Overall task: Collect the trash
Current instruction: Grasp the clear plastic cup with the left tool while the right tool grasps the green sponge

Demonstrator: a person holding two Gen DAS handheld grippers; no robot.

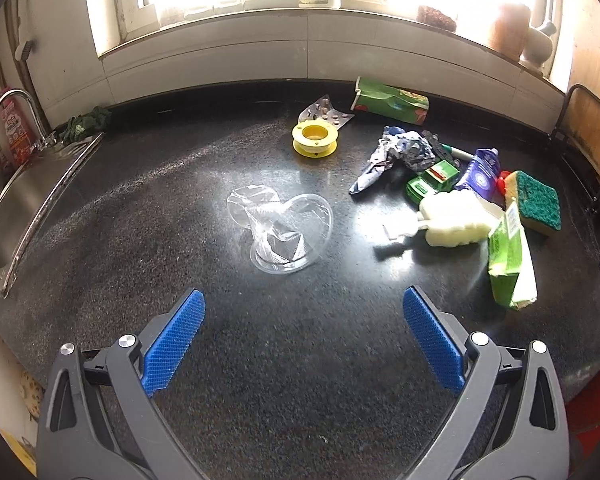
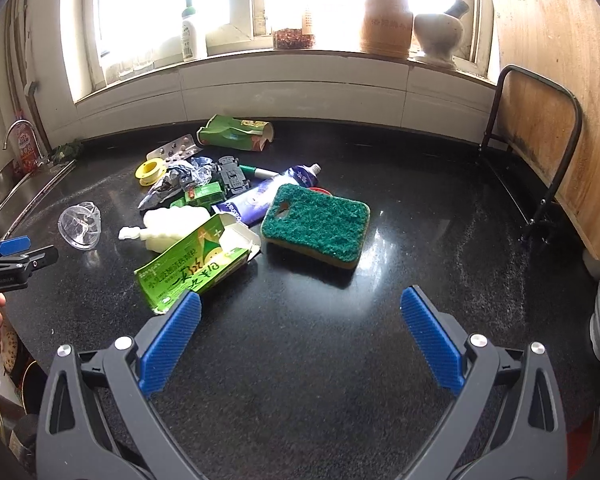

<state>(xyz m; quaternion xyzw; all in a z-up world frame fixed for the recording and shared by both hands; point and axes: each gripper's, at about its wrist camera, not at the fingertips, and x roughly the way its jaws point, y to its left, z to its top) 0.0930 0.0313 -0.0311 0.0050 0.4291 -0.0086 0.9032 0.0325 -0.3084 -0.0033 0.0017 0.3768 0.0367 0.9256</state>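
Ahead of parted jaws, crushed cup (image 1: pixel 281 232)

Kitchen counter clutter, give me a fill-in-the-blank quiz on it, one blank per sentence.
1. The scouring sponge has a ____ scrubbing face on top.
2. The tape spool near the pill blister pack is ____.
3. The crushed clear plastic cup lies nearest the ____ gripper.
4. The right gripper holds ____.

Missing words: green; yellow; left; nothing
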